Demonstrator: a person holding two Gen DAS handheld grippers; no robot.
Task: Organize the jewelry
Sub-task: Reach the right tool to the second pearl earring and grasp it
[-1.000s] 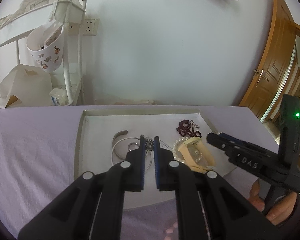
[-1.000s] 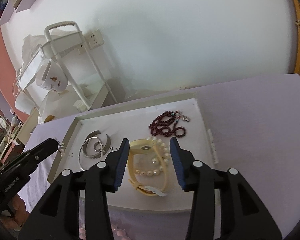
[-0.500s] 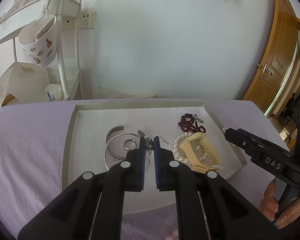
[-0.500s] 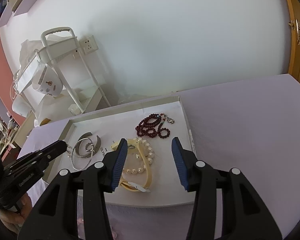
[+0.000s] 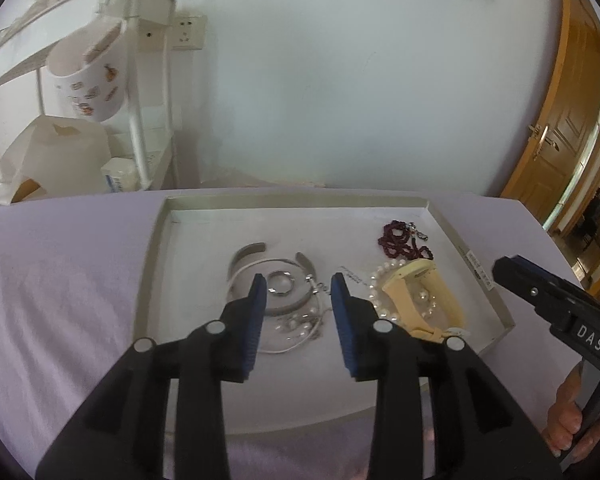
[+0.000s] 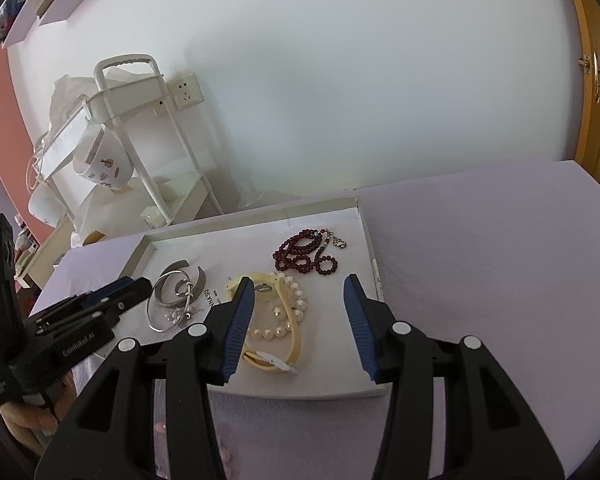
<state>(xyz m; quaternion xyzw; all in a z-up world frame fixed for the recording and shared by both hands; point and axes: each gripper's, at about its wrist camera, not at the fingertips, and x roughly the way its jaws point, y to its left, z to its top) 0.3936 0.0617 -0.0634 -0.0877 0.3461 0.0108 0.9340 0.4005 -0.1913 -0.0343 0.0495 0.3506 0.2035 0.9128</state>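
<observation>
The left claw (image 5: 298, 292), pinched nearly shut a second ago, now gapes over the silver bangles (image 5: 270, 280) and small earring pieces in the white tray (image 5: 156, 240). The right claw (image 6: 298, 294) hangs released above the pearl bracelet (image 6: 288, 312), beside garnet beads (image 6: 306, 250), on the lilac tabletop (image 6: 480, 260).

A shallow white tray (image 5: 156, 256) holds all jewelry. At its left lie silver bangles (image 5: 260, 276), a small silver ring (image 5: 281, 283) inside them and a pearl earring cluster (image 5: 296, 322). A cream watch (image 6: 288, 320) overlaps a pearl bracelet (image 6: 296, 300) centrally. A dark red bead strand (image 6: 304, 250) lies coiled at the far right.
</observation>
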